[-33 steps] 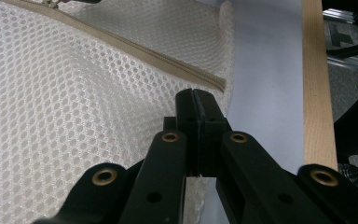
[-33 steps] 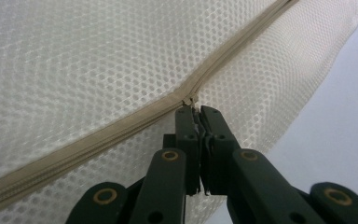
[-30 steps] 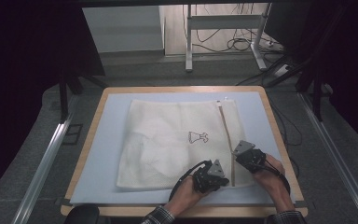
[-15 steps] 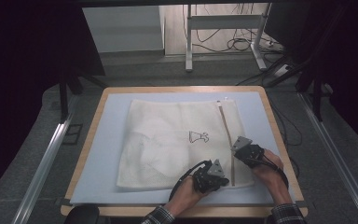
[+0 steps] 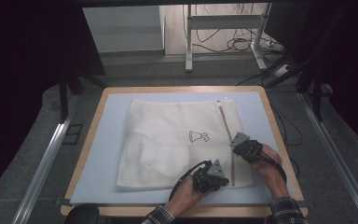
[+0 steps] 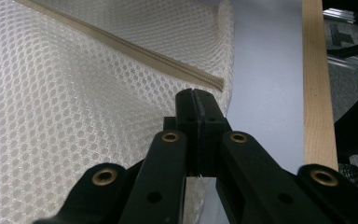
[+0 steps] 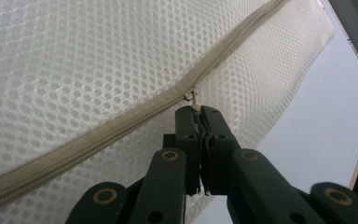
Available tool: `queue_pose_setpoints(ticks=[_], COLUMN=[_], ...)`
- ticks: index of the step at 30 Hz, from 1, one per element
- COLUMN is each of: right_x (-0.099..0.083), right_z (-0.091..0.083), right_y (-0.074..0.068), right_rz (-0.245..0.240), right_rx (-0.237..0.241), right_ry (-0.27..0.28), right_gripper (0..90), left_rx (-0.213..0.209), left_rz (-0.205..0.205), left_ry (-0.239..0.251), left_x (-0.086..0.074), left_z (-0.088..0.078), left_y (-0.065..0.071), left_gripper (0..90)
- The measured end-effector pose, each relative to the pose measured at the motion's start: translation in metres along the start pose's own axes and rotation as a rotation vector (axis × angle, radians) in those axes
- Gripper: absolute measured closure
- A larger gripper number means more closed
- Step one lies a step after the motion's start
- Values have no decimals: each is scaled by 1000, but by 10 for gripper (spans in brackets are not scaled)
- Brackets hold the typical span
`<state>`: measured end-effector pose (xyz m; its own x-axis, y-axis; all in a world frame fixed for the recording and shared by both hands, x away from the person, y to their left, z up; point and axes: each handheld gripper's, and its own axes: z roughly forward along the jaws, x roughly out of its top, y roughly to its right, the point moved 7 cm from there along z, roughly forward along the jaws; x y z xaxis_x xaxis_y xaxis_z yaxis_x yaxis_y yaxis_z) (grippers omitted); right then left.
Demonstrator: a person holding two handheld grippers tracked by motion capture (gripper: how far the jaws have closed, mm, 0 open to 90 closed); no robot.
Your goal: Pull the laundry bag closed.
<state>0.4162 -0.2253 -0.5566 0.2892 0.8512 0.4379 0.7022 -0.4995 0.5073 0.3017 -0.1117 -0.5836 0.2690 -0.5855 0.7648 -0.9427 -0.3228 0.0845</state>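
Note:
A white mesh bag (image 5: 168,140) lies flat on the pale blue mat (image 5: 107,154), with a small printed figure near its middle. A beige zipper (image 5: 224,126) runs along its right side. My right gripper (image 5: 235,145) sits on that zipper, shut on the zipper pull (image 7: 192,96), which pokes out just past the jaw tips (image 7: 198,112). My left gripper (image 5: 223,179) rests at the bag's near right corner, by the zipper's (image 6: 135,51) near end. Its jaws (image 6: 196,100) are shut on the bag's mesh (image 6: 74,102), and a bit of fabric shows beneath them.
The mat lies on a table with a wooden rim (image 5: 279,140). Dark floor, metal rails (image 5: 46,158) and a desk frame with cables (image 5: 223,42) surround it. Bare mat shows to the left of the bag and along the near edge.
My right gripper has crept slightly away from the person along the zipper. The left gripper has kept still.

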Motion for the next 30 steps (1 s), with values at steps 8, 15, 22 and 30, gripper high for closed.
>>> queue_pose_setpoints(ticks=[8, 15, 22, 30], right_x=[5, 9, 16, 21], right_z=[5, 10, 17, 26], right_y=[6, 11, 16, 22], right_rz=[-1, 13, 23, 36], right_rx=[-16, -22, -38, -36], right_ry=[1, -3, -12, -25], right_gripper=[860, 861, 861, 861], left_rx=[2, 4, 5, 9], left_rz=[3, 7, 8, 14], left_ry=[-1, -2, -3, -3], left_x=[0, 0, 0, 0], left_z=[0, 0, 0, 0], left_y=[0, 0, 0, 0], left_gripper=[897, 897, 898, 897])
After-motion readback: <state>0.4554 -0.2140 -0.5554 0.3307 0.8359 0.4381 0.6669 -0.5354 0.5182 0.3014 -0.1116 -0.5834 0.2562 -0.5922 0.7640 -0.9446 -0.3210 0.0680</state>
